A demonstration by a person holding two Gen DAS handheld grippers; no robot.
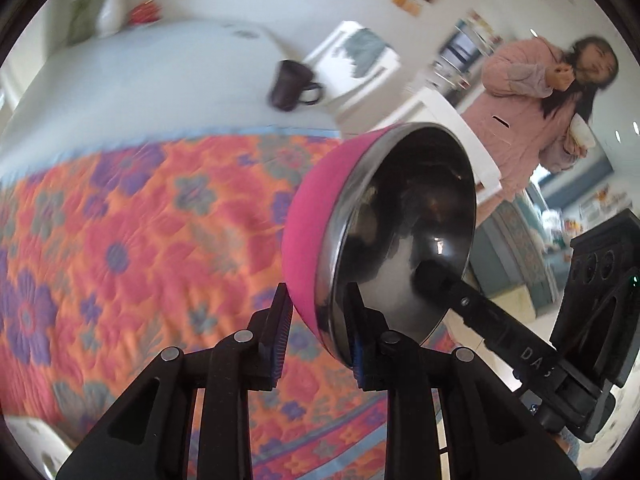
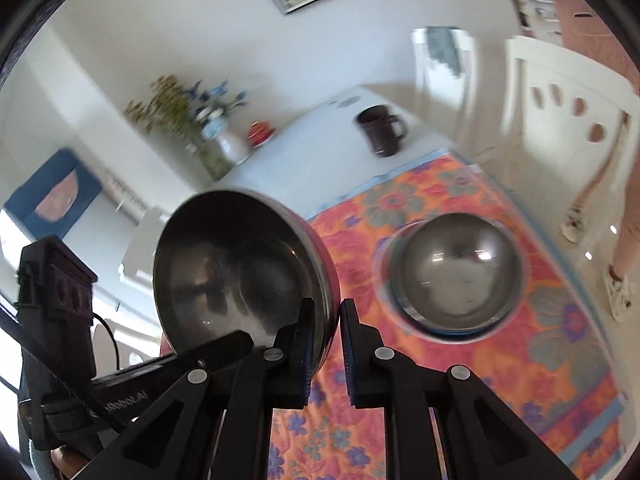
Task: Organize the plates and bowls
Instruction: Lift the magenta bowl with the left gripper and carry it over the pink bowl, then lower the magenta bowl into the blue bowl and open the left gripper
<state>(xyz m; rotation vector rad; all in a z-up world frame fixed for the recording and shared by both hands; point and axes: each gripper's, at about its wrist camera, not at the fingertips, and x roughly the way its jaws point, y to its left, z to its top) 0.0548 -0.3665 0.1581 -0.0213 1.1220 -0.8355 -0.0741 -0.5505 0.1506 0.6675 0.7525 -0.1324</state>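
A white table (image 2: 320,152) carries one quilted floral cloth (image 1: 120,240) in orange, pink and purple. On the cloth sits one steel bowl (image 2: 456,276), round and shiny. Two pink-sided steel bowls are held tilted in the air: the left gripper (image 1: 318,340) is clamped on the rim of one pink bowl (image 1: 380,232), the right gripper (image 2: 325,348) on the other pink bowl (image 2: 240,272). One dark mug (image 2: 380,128) stands on bare tabletop. Partial lettering "DA" shows on the opposite gripper's finger.

Both the left gripper (image 1: 318,332) and the right gripper (image 2: 325,350) are clamped on the same tilted bowl's (image 1: 404,232) rim.
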